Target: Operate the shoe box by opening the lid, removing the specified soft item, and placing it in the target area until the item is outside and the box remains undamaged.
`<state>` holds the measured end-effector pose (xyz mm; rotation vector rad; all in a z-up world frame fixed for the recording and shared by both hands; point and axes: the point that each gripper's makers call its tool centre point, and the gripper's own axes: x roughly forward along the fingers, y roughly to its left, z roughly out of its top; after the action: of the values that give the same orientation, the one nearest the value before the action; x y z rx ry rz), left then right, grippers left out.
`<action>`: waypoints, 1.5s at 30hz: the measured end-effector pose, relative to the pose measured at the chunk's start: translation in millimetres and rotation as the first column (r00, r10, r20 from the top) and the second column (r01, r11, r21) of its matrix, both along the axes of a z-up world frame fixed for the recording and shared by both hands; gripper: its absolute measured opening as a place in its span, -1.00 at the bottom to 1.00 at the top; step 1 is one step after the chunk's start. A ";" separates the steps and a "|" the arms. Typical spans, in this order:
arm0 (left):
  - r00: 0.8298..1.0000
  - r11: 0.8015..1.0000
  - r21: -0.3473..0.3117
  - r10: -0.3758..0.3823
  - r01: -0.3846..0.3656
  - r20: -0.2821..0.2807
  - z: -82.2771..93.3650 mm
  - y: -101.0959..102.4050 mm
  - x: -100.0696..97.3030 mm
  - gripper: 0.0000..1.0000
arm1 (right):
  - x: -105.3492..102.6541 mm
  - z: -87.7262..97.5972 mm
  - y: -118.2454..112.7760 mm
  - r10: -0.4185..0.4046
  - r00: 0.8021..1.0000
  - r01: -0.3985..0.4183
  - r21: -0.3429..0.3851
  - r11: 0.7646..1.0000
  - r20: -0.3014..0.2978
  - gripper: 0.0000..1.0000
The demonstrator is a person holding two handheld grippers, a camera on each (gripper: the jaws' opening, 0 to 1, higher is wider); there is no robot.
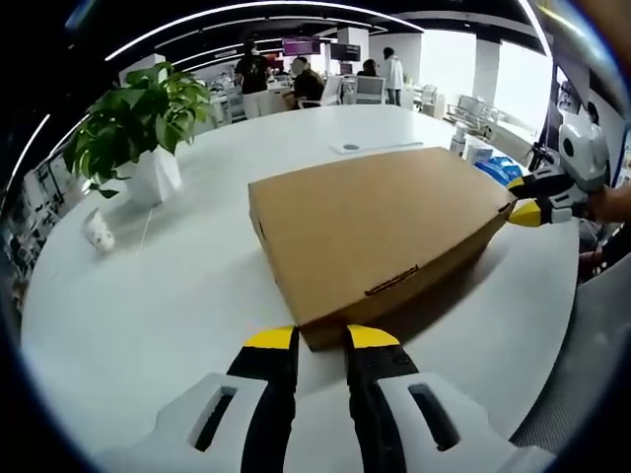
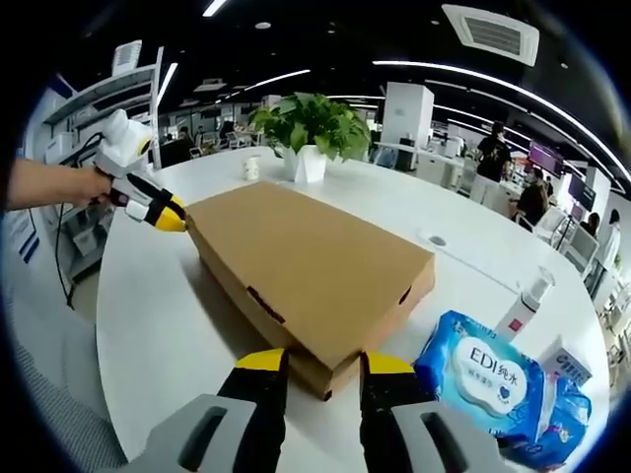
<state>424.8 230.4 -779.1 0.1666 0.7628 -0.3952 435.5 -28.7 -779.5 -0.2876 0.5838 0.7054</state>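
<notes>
Bracketing the closed shoe box (image 1: pixel 380 232) at opposite corners, both grippers look set to steady it and lift its lid. Left gripper (image 1: pixel 321 338) sits at the box's 6 o'clock corner, right gripper (image 2: pixel 323 361) likewise; both have jaws parted, grasping nothing. Wipes packet (image 2: pixel 485 379) lies at 4 o'clock.

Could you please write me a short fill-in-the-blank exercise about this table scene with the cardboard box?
1. The lid of the cardboard box is ____.
2. The potted plant stands in a ____ pot.
3. The pack of wipes lying beside the box is mostly ____ in colour.
4. The yellow-tipped fingers of the left gripper sit at a ____ of the box.

Missing words: closed; white; blue; corner
</notes>
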 end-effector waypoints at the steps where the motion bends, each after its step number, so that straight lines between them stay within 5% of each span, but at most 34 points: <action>1: 1.000 1.000 -0.001 0.000 0.000 -0.002 0.1 0.2 1.8 -0.67 | 2.3 0.2 0.0 0.000 1.000 0.000 0.000 1.000 0.000 -0.49; 22: 1.000 1.000 -0.006 0.011 -0.011 -0.011 0.7 -1.0 37.1 -0.66 | 43.9 -0.4 -0.1 -0.009 1.000 0.008 -0.032 0.999 -0.007 -0.47; 35: 0.999 0.999 0.000 0.035 -0.035 0.038 16.8 4.7 29.7 -0.60 | 32.6 6.8 -8.5 -0.044 0.999 0.044 -0.008 0.999 -0.005 -0.41; 45: 0.997 1.000 -0.012 0.020 -0.019 0.073 33.0 -4.3 -1.0 -0.48 | 7.4 30.9 -34.9 -0.088 0.996 0.088 0.006 0.996 0.028 -0.29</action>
<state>423.7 226.1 -746.0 0.1625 0.6899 -0.3730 442.9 -63.6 -748.6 -0.2659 0.5644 0.6170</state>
